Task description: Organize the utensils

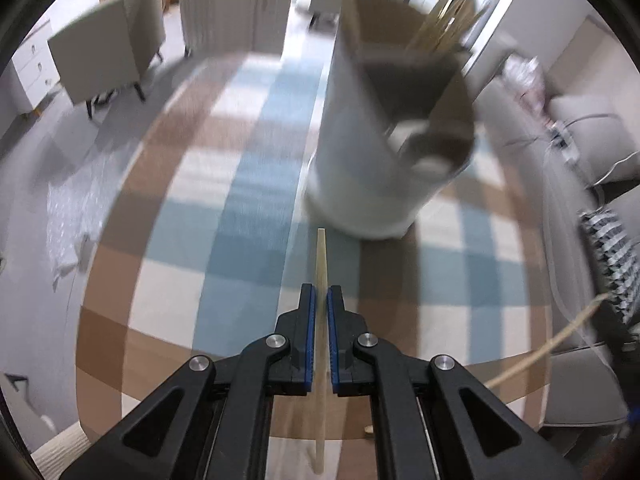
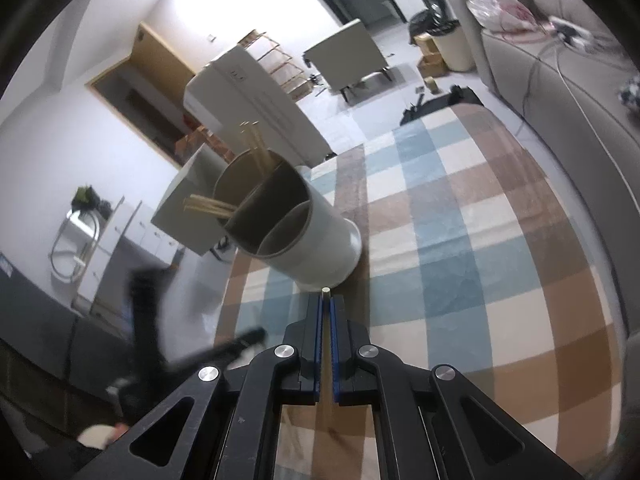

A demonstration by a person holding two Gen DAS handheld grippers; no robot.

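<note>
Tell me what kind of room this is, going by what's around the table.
Most likely a living room in a home. A grey sofa runs along one side, an upholstered chair stands on the floor beyond, and the utensil holder sits on a round table with a checked tablecloth.

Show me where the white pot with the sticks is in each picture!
Left wrist view: the pot is upper right of centre, blurred, beyond the jaws.
Right wrist view: the pot is left of centre, leaning, just past the jaws.
Shared landmark: the checked cloth under it.
</note>
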